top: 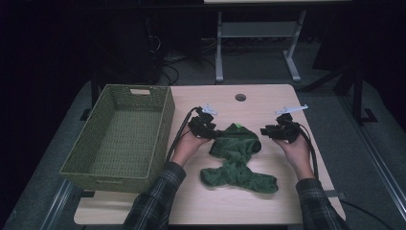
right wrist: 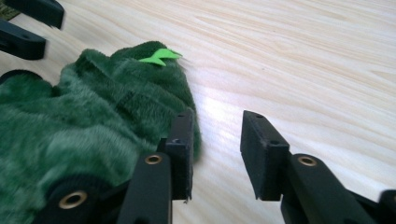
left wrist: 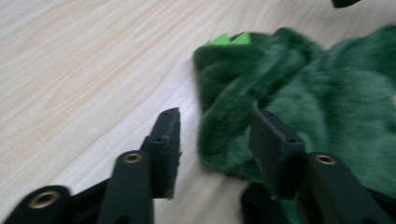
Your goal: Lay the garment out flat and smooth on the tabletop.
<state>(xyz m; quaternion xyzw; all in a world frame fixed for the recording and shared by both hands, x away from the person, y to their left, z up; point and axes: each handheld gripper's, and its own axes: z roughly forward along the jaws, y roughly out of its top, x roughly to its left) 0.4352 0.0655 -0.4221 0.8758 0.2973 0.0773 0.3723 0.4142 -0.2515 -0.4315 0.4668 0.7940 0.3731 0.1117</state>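
Observation:
A fuzzy dark green garment with a bright green tag lies crumpled on the wooden table. My left gripper sits at the garment's left edge, its jaws open. In the left gripper view the garment has its edge lying loosely between those jaws, and no pad presses on it. My right gripper is at the garment's right edge and is also open. In the right gripper view bare table shows between its jaws, with the garment beside the left one.
A woven green basket stands on the table's left side, close to my left hand. A round cable hole is near the far edge. Bare tabletop lies in front of and to the right of the garment.

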